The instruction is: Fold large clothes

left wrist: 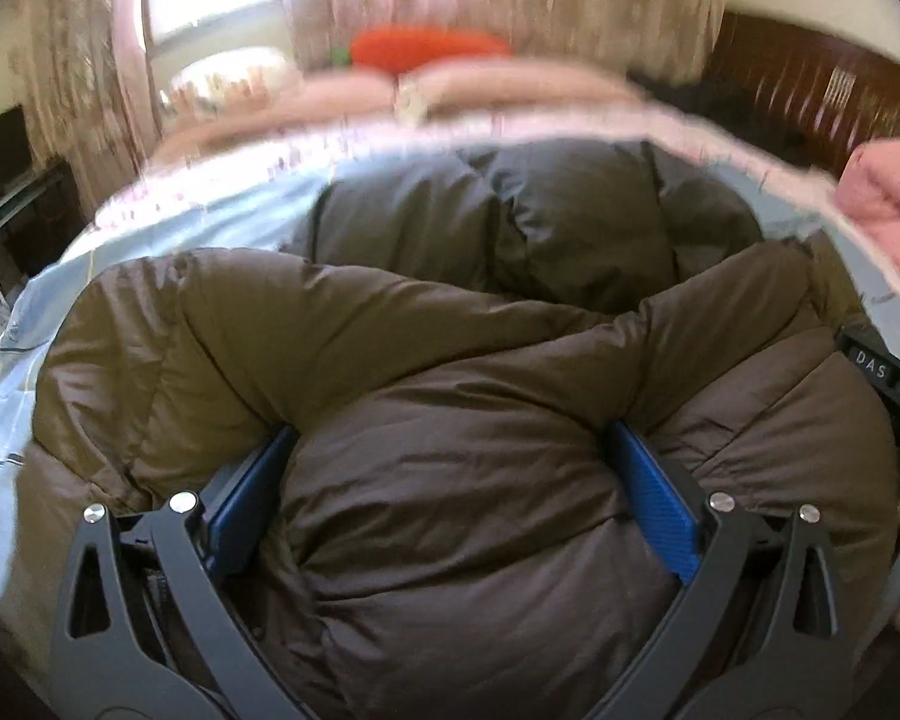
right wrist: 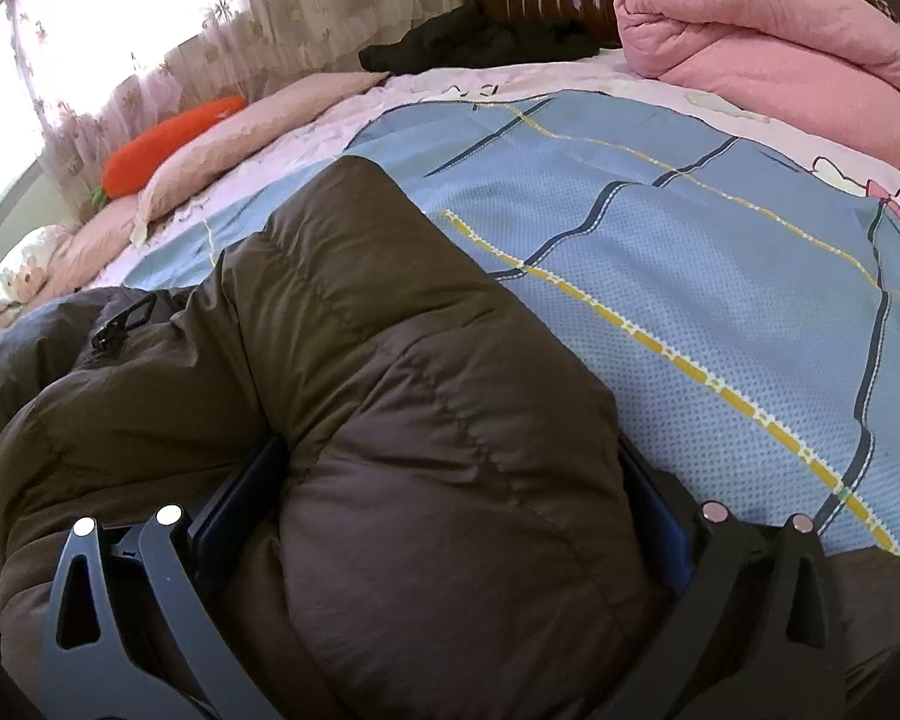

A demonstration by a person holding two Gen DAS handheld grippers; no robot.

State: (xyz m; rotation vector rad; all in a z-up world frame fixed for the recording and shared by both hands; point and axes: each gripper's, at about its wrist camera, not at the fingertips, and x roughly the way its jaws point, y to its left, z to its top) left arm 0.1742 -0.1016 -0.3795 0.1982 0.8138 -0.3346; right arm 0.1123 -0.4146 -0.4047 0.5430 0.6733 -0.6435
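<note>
Bed point(right wrist: 720, 252) with blue checked sheet, brown puffer jacket point(right wrist: 390, 420), folded pink quilt point(right wrist: 780, 42), pink pillows point(right wrist: 258, 120), orange carrot plush point(right wrist: 168, 132), black garment point(right wrist: 486, 42)

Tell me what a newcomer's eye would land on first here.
The puffy brown down jacket fills both views, bulging between each gripper's blue-padded fingers on the blue plaid bedsheet. Next, the orange carrot plush by the curtained window, and the rolled pink quilt against the headboard.

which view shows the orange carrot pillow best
The right wrist view: the carrot pillow is sharp there, full length with its green top, lying by the curtain. The left wrist view shows it only as a blurred orange patch.
</note>
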